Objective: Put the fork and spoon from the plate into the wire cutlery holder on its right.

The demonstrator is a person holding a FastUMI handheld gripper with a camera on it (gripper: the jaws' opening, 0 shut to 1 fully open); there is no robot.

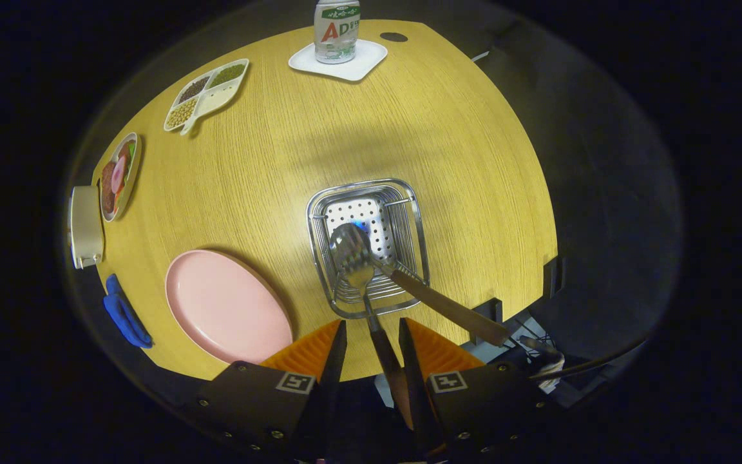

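The wire cutlery holder (409,212) stands on the yellow wooden table, just ahead of my fingertips. The spoon (349,241) lies in it, its wooden handle slanting out over the holder's near right corner. The fork (359,276) has its head inside the holder by the near rim, and its dark handle runs back between my fingers. My gripper (372,335) is open: there is a gap on the handle's left side, and the handle lies close against the right finger (409,351). The pink plate (226,306) sits left of the holder with nothing on it.
A bottle (337,29) on a white coaster stands at the far edge. A divided dish of beans (207,93), a plate of food (118,175), a white box (84,227) and a blue object (125,314) line the left side. The table's edge drops off right of the holder.
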